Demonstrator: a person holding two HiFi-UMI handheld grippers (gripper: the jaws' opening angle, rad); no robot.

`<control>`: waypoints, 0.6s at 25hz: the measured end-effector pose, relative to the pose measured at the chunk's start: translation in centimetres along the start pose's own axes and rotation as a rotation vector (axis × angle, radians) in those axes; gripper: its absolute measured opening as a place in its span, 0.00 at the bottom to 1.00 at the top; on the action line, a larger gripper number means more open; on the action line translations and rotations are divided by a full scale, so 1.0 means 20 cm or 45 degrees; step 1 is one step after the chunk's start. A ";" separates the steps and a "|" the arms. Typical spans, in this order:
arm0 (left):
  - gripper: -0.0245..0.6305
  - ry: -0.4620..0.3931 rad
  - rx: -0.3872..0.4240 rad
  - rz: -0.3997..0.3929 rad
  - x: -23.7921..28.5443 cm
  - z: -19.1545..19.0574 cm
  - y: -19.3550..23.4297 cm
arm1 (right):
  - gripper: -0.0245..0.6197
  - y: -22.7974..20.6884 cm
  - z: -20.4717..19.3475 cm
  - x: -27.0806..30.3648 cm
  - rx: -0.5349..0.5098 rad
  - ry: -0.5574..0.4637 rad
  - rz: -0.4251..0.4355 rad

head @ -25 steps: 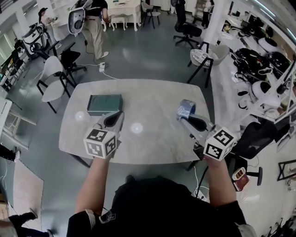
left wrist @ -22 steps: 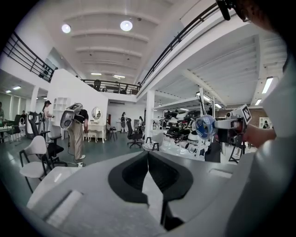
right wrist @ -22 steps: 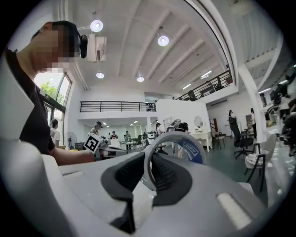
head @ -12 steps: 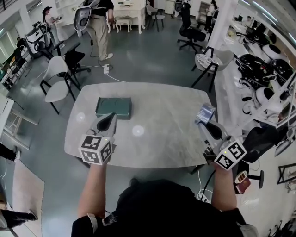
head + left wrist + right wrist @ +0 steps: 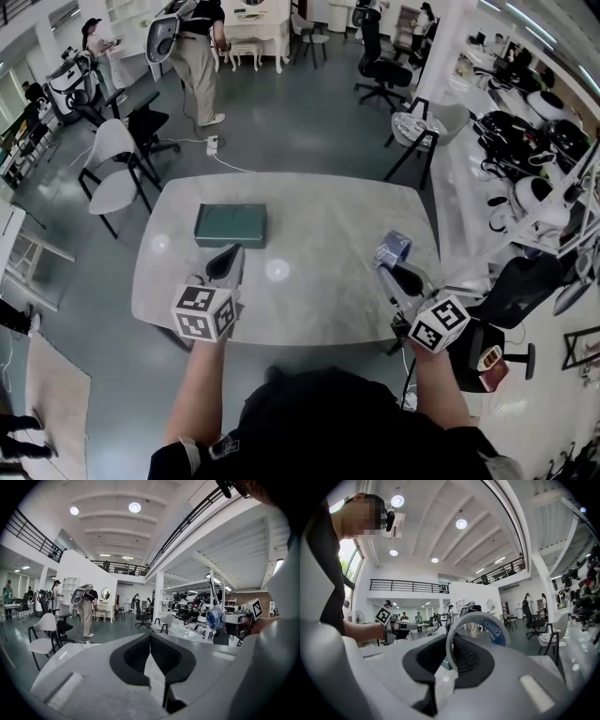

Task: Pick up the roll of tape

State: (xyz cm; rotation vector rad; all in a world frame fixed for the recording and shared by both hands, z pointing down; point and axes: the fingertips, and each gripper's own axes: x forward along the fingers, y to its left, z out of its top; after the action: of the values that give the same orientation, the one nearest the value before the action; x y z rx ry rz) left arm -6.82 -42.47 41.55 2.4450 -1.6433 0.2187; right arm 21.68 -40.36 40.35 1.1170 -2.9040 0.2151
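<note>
The roll of tape (image 5: pixel 394 249), a pale ring with a blue printed band, is off the table at the right end, and my right gripper (image 5: pixel 386 266) is shut on it. In the right gripper view the roll (image 5: pixel 494 626) stands upright with its rim pinched between the dark pads of my right gripper (image 5: pixel 450 641). My left gripper (image 5: pixel 233 253) hovers over the middle left of the grey table (image 5: pixel 319 206), just in front of the green box. Its jaws (image 5: pixel 150 637) meet at the tips with nothing between them. The left gripper view also catches the held roll (image 5: pixel 214 618) at the right.
A flat dark green box (image 5: pixel 231 225) lies on the table's far left part. White chairs (image 5: pixel 114 169) stand at the left, another chair (image 5: pixel 422 127) at the far right corner. A person (image 5: pixel 192 56) stands beyond the table. Racks of equipment (image 5: pixel 534 122) line the right side.
My right gripper swung out to the right with the tape, then came back lower and nearer to me. My left gripper drew back a little from the green box.
</note>
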 end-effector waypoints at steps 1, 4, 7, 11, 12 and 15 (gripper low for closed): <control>0.06 0.007 -0.003 -0.008 0.01 -0.01 -0.01 | 0.11 0.00 0.02 0.00 -0.017 0.003 0.006; 0.06 0.010 -0.001 -0.029 0.01 0.00 -0.03 | 0.11 0.01 0.11 0.01 -0.077 -0.010 0.028; 0.06 -0.007 0.010 -0.036 0.01 0.02 -0.03 | 0.11 0.03 0.21 0.03 -0.132 -0.041 0.052; 0.06 -0.017 0.017 -0.038 0.02 0.03 -0.05 | 0.11 0.04 0.23 0.05 -0.131 -0.056 0.067; 0.06 -0.017 0.017 -0.037 0.01 0.03 -0.05 | 0.11 0.05 0.22 0.05 -0.118 -0.050 0.069; 0.06 -0.011 0.010 -0.028 0.00 0.02 -0.04 | 0.11 0.05 0.18 0.05 -0.078 -0.032 0.074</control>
State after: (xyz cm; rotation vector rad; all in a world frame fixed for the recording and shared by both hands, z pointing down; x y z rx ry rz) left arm -6.04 -42.29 41.12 2.4721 -1.6215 0.2118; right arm 20.28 -40.76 36.79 1.0349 -2.9457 0.1128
